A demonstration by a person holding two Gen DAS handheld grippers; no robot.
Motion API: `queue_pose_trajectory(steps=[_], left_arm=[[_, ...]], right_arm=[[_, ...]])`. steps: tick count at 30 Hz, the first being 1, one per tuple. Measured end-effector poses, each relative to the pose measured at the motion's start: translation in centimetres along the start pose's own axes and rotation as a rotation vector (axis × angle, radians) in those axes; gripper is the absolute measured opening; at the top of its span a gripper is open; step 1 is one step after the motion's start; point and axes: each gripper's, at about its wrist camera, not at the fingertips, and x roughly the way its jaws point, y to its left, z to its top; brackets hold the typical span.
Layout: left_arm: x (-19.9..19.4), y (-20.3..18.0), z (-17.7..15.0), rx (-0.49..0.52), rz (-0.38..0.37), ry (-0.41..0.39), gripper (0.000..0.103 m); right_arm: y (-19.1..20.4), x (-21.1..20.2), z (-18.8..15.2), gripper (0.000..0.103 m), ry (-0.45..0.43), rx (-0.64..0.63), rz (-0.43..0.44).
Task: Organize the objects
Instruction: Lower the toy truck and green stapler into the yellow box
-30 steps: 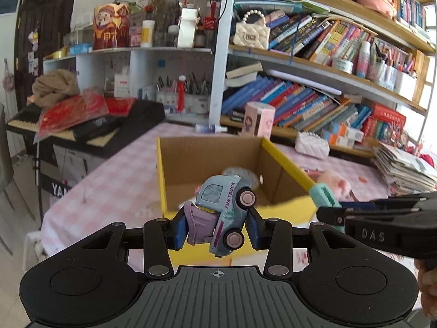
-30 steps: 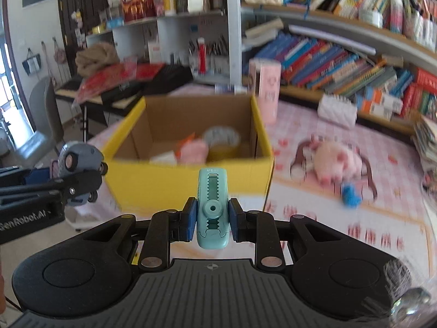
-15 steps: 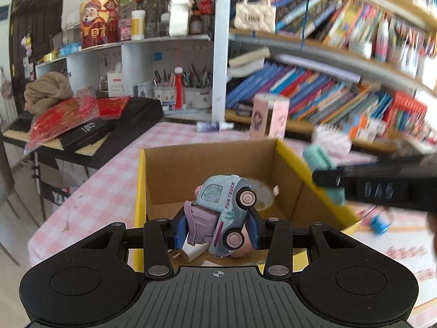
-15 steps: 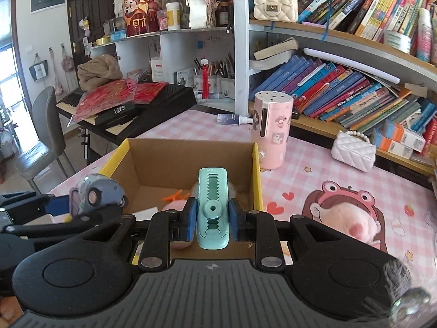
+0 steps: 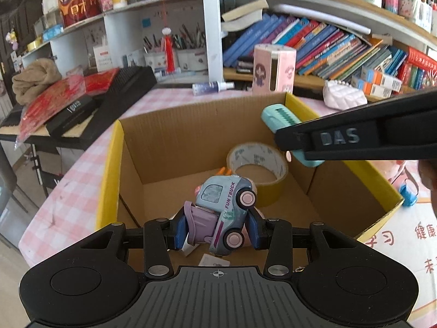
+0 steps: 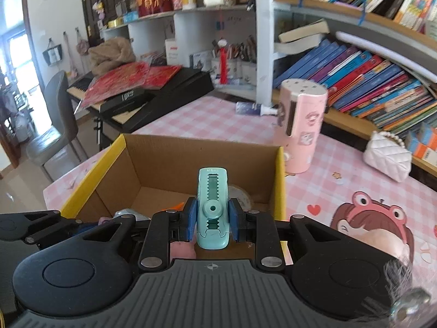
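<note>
Left gripper (image 5: 217, 225) clamped on toy truck (image 5: 222, 213), tilted nose-up, hanging over cardboard box (image 5: 174, 136) interior, box floor directly below; tape roll (image 5: 256, 164) lies further in

Right gripper (image 6: 210, 220) pinching teal clip (image 6: 212, 207), long axis pointing forward, above box near edge

Versus a second ago: both grippers carried from short of box front wall to over its opening; grips unchanged

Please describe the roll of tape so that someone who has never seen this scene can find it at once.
Find the open cardboard box with yellow outer walls on the pink checked table. Look inside, at the far right corner of its floor. The roll of tape lies there: a wide tan ring with a white printed inner face, the only ring-shaped thing in the box.
</note>
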Motion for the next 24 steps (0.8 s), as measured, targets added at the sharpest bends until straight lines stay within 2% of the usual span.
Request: queue_pose_trajectory(steps=[9,24], left_arm=[[1.5,-0.1,0.0,-0.009,0.003,0.053,0.041],[2.7,0.1,0.1,-0.026,0.005,0.083,0.042]], right_arm=[[0.7,3.5,0.2,0.023,0.094,-0.079,0.05],[1.6,7.2,-0.2,0.023,0.226,-0.178,0.075]])
